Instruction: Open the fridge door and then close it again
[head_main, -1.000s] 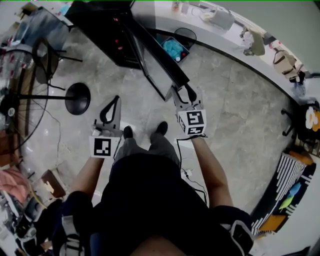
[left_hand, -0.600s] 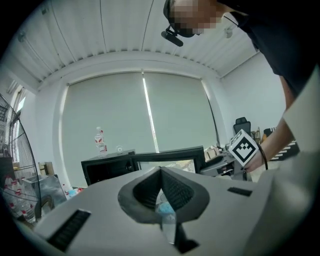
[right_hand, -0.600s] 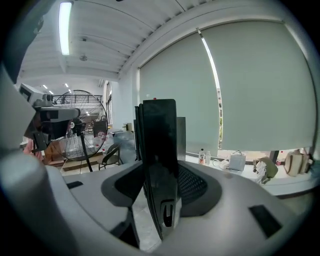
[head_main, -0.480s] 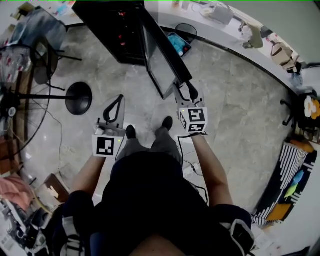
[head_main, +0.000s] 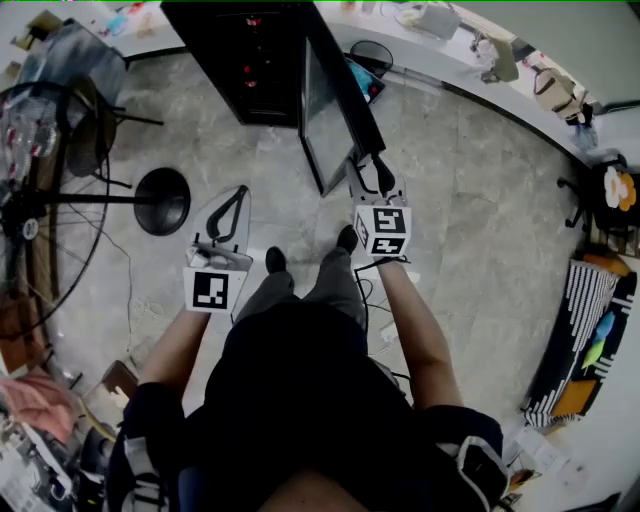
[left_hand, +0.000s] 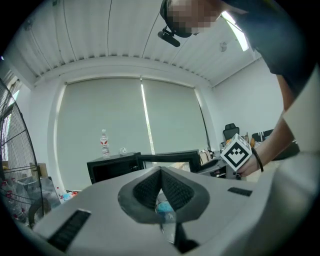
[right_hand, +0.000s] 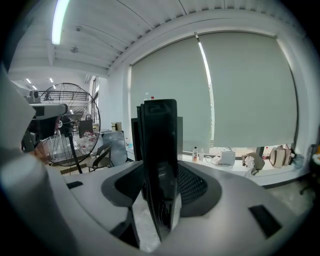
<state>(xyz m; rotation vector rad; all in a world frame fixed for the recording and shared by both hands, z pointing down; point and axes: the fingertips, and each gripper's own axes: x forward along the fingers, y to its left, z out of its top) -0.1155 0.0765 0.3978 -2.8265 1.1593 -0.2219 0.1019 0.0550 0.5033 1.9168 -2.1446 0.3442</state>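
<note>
Open fridge door (head_main: 328, 115) hinged on fridge (head_main: 250, 55) far centre; its near edge sits between right gripper (head_main: 368, 180) fingers, apparently clamped. Fingers of left gripper (head_main: 233, 203) closed, empty, left of door.

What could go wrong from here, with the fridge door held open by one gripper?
1. The right gripper clamps only the thin free edge of the fridge door; it might slip off when the door is swung.
2. The left gripper is shut on nothing and away from the door, so nothing backs up that grip.
3. A bottle appears to stand on top of the fridge; a hard close could topple it.
</note>
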